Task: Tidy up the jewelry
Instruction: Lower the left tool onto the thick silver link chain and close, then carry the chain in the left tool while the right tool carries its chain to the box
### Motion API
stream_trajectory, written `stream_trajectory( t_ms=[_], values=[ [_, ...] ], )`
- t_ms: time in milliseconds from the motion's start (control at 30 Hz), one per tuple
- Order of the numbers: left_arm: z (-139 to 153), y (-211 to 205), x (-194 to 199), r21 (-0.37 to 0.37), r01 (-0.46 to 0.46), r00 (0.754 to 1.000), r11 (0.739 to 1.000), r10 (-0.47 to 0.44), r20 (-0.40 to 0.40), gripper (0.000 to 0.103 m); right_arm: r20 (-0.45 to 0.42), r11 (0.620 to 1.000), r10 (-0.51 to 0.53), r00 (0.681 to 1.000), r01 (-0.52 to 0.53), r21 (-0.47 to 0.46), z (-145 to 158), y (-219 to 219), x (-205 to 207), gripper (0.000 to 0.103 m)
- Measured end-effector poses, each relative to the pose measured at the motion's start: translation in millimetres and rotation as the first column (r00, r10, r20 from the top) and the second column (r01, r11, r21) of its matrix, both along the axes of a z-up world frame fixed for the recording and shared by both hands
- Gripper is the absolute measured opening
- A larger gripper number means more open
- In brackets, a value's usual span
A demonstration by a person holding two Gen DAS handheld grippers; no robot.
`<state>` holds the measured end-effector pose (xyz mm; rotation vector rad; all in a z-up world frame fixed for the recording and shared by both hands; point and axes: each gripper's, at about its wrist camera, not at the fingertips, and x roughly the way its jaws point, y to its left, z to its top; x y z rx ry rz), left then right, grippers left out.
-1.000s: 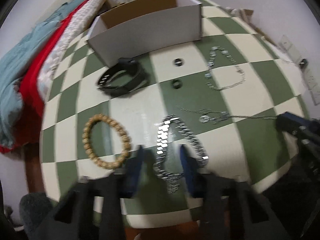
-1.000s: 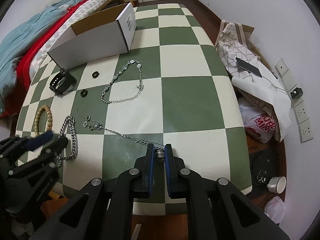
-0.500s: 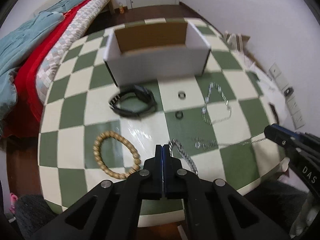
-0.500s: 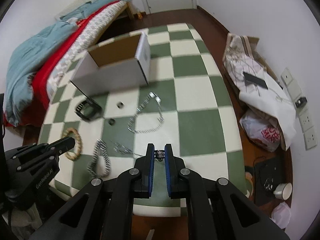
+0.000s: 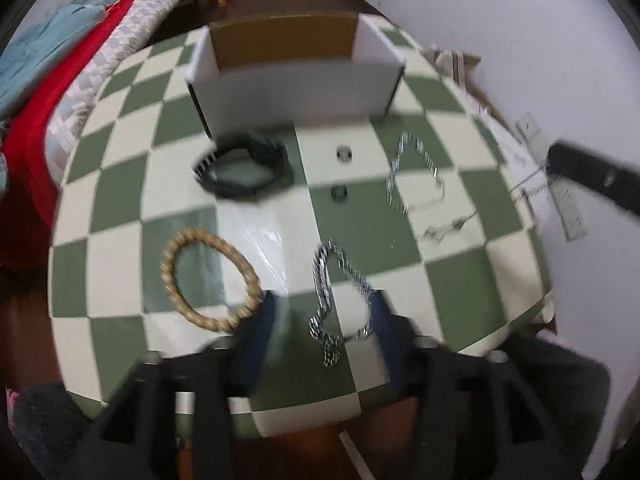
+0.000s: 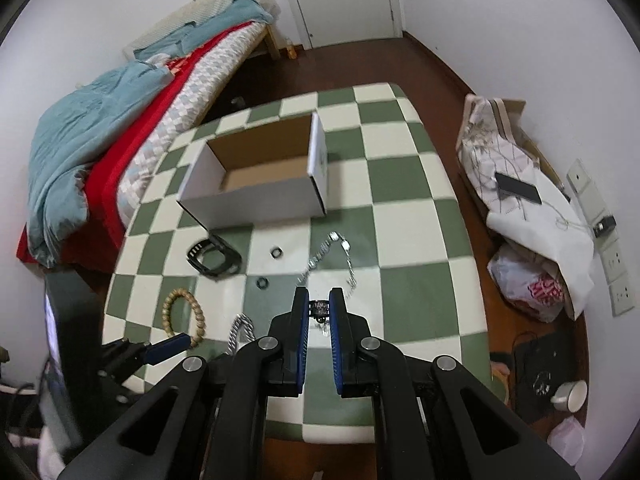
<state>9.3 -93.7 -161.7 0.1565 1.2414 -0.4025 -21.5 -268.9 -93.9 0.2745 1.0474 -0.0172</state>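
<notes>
Pinching a thin silver pendant chain [image 6: 319, 307] above the checkered bench [image 6: 416, 216], the right tool [image 6: 319, 309] is clamped; the blurred left tool [image 5: 322, 316] seems open around a chunky silver link chain [image 5: 340, 292].

White walls [image 6: 480, 20], dark wood floor [image 6: 360, 64], bed [image 6: 192, 80] (rumpled blue blanket [image 6: 80, 132]) beside the checkered table [image 6: 416, 216].

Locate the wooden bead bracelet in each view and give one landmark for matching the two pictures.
Left wrist: wooden bead bracelet lies lower left, on the checkered table, just left of the left gripper.
Right wrist: bracelet lies lower left, near the table's near-left edge.
Shared landmark: the open white box at the far side.
</notes>
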Motion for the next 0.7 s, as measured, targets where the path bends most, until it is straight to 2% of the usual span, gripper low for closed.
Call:
stream_trajectory(
  t_ms=[133, 200, 233, 300, 333, 367, 500, 567, 700],
  values=[
    [-22.1, -22.6, -17.6, 0.052, 0.1, 0.995, 0.994, -0.1, 0.005, 0.049, -0.034, 1.0, -0.025, 0.999, 0.024, -0.019, -14.8, -8.8, -7.2, 0.01],
    [-28.8, -34.8, -25.9, 0.122, 0.149, 0.987, 0.981, -0.154, 0.033, 0.05, -0.047, 0.999, -0.044, 0.998, 0.043, -0.017, -21.0, -14.8, -10.5, 0.01],
    [-28.1, -38.4, -31.0, 0.135, 0.166, 0.981, 0.977, -0.178, 0.079, 0.05, -0.052, 0.998, -0.053, 0.997, 0.052, -0.018, -23.3, -17.6, -12.2, 0.01],
    [-28.4, -40.5, -33.8, 0.142, 0.172, 0.978, 0.975, -0.186, 0.097, 0.049, -0.059, 0.998, -0.066, 0.996, 0.065, -0.016, -27.3, -21.7, -14.9, 0.01],
    [-27.7, -39.7, -33.9, 0.128, 0.172, 0.978, 0.977, -0.185, 0.095, 0.038, -0.061, 0.997, -0.071, 0.996, 0.07, -0.015, -28.4, -23.1, -15.9, 0.01],
    [-26.9, -38.9, -34.1, 0.112, 0.174, 0.978, 0.978, -0.185, 0.095, 0.012, -0.063, 0.997, -0.075, 0.995, 0.074, -0.015, -29.7, -24.0, -16.9, 0.01],
    [-26.6, -36.1, -31.9, 0.113, 0.162, 0.98, 0.98, -0.173, 0.095, 0.008, -0.066, 0.997, -0.081, 0.995, 0.081, -0.005, -31.8, -26.0, -18.2, 0.01],
    [-19.3, -32.0, -32.2, 0.095, 0.149, 0.982, 0.984, -0.158, 0.103, 0.0, -0.063, 0.997, -0.082, 0.995, 0.082, 0.005, -30.4, -26.5, -18.2, 0.01],
    [5.8, -29.9, -19.7, 0.033, 0.11, 0.986, 0.993, -0.113, 0.124, 0.0, -0.043, 0.997, -0.077, 0.996, 0.078, 0.019, -21.7, -24.0, -15.5, 0.01]
  ],
)
